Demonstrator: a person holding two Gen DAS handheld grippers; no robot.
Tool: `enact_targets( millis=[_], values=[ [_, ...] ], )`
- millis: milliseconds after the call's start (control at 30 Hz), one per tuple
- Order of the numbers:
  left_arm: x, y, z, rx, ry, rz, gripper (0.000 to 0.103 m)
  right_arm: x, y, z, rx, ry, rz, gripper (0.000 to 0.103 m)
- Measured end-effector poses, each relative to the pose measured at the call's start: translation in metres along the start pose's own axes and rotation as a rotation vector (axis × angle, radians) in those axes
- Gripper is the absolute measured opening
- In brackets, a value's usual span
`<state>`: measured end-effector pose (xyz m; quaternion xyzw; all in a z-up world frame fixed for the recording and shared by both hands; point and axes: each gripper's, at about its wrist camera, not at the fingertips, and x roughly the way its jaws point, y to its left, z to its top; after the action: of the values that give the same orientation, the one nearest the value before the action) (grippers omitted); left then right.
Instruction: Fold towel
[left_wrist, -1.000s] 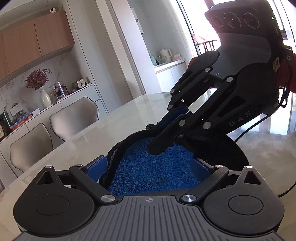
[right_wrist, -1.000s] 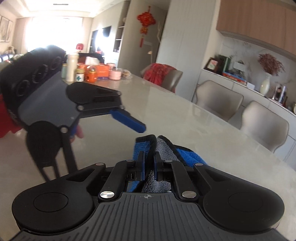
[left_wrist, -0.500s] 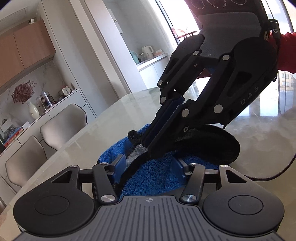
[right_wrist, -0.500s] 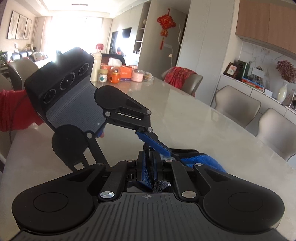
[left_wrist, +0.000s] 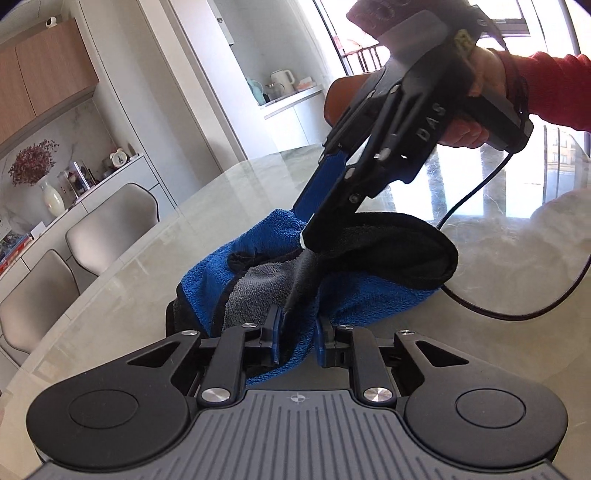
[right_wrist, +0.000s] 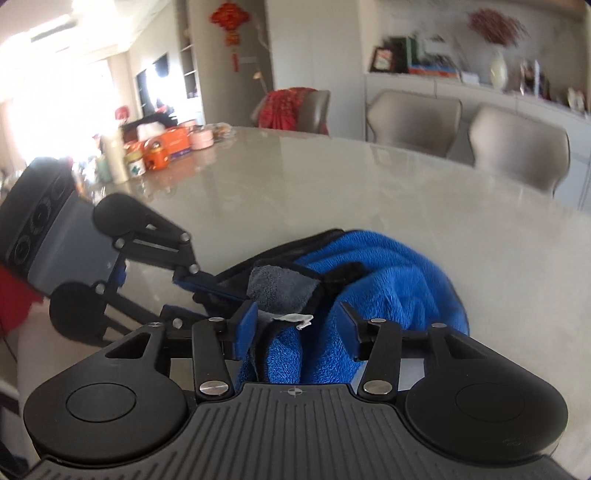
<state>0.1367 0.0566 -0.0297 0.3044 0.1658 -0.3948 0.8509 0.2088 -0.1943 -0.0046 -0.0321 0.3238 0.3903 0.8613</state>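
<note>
Towel (left_wrist: 354, 295), blue terry with a grey reverse and black binding, lies bunched in a loose heap on the marble table (left_wrist: 155, 266), near the table's near edge in both wrist views, well apart from its far edge; left gripper (left_wrist: 297, 338) has its jaws narrow and closing, blue pads pressed on a raised fold of blue and dark cloth between them; right gripper (right_wrist: 299, 326) has its jaws about half wide and opening, cloth and a small white label (right_wrist: 295, 319) lying between the pads, the pads clear of it; in the left wrist view the right gripper's fingertips (left_wrist: 314, 221) reach down to the top of the heap; a hand (left_wrist: 476, 107) in a red sleeve (left_wrist: 554, 88) grips its handle; chairs (right_wrist: 517, 147) stand along the table's far edge; jars and boxes (right_wrist: 159, 147) cluster at its far left corner.
</note>
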Motion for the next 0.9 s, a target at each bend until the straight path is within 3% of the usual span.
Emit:
enact_targets(
  millis=[100, 300, 367, 433, 467, 667, 800, 867, 900],
  values=[
    [-0.001, -0.001, -0.003, 0.001, 0.002, -0.003, 0.017, 0.011, -0.007, 0.005, 0.046, 0.023, 0.029, 0.058],
    [0.0, -0.003, -0.007, -0.004, 0.008, -0.024, 0.017, 0.034, -0.015, 0.012, 0.1, 0.047, 0.066, 0.059],
    [0.001, -0.003, -0.008, -0.003, 0.009, -0.025, 0.017, 0.039, -0.012, 0.012, 0.074, 0.038, 0.072, 0.051],
    [0.003, -0.003, -0.009, -0.01, 0.01, -0.024, 0.017, 0.041, -0.004, 0.012, 0.02, 0.021, 0.089, 0.025],
    [0.005, -0.003, -0.009, -0.012, 0.011, -0.025, 0.017, 0.041, 0.002, 0.012, -0.013, 0.021, 0.083, 0.02],
    [0.01, -0.004, -0.011, -0.014, 0.028, -0.024, 0.018, 0.044, 0.023, 0.009, -0.132, 0.034, 0.046, 0.019],
    [0.01, -0.003, -0.01, -0.032, 0.031, -0.028, 0.018, 0.052, 0.022, 0.006, -0.111, 0.063, 0.025, 0.033],
    [0.009, -0.002, -0.011, -0.039, 0.031, -0.027, 0.018, 0.055, 0.021, 0.005, -0.099, 0.064, 0.015, 0.032],
    [0.01, -0.002, -0.011, -0.04, 0.031, -0.024, 0.018, 0.056, 0.021, 0.004, -0.097, 0.056, 0.015, 0.023]
  ],
)
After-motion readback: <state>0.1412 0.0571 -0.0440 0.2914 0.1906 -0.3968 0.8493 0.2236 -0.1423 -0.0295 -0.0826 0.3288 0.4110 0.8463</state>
